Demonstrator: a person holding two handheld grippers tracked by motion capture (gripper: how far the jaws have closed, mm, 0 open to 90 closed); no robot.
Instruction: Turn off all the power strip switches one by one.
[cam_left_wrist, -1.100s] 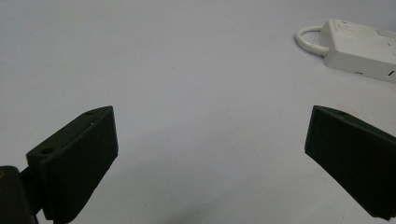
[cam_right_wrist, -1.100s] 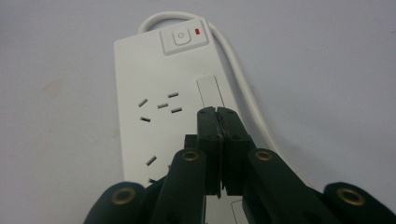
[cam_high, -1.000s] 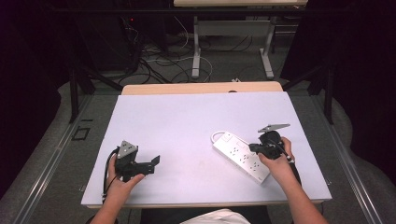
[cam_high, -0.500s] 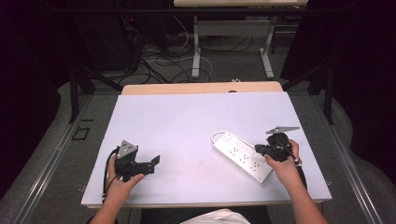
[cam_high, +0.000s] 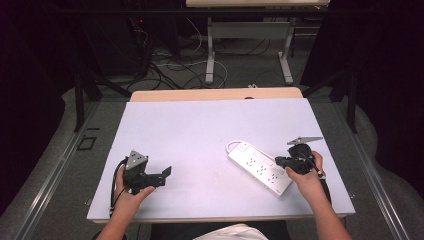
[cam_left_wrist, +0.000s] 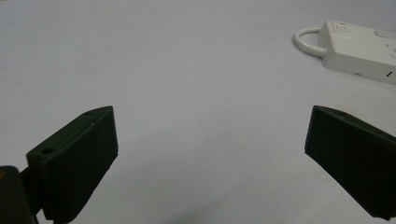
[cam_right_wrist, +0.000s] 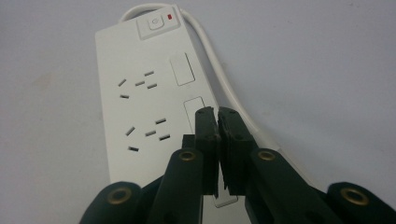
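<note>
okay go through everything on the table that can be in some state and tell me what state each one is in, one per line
Power strip: lying flat on the table, sockets facing up, nothing plugged into the sockets that show.
Power strip's cord: attached at the switch end, curving along the strip's side.
Left gripper: jaws wide open, holding nothing.
Right gripper: jaws closed together, over the strip, holding nothing.
Table: flat white top, carrying the strip.

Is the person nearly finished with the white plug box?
Nothing looks done yet: the power strip lies flat on the table, nothing plugged in. The right gripper, jaws shut, hovers over it. The left gripper waits open, apart.
</note>
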